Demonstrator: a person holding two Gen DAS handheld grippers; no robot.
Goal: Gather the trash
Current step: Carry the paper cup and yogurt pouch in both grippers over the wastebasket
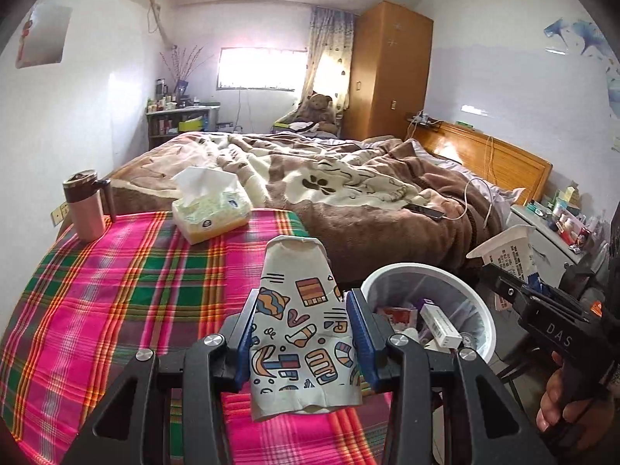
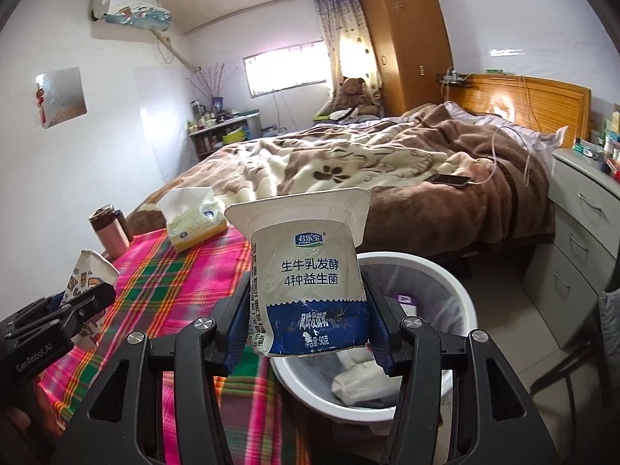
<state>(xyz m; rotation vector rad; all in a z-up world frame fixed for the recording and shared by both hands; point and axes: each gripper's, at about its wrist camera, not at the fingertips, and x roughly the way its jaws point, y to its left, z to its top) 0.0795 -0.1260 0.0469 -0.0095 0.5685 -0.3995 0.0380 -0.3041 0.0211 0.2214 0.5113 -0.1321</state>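
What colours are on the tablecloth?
The tablecloth is a plaid of bright pink and green with orange and yellow stripes, clearest in the left wrist view.

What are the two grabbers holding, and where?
Left hand-held gripper squeezes the patterned paper cup by its sides. Right hand-held gripper squeezes the yogurt cup near its bottom.

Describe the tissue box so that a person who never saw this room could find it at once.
Start from the table with the pink and green plaid cloth, which stands against the foot of the bed. On its far edge, next to the brown blanket, sits the tissue box. It is a soft yellow pack with a white tissue sticking up from the top, unlike the brown-lidded pink mug at its left.
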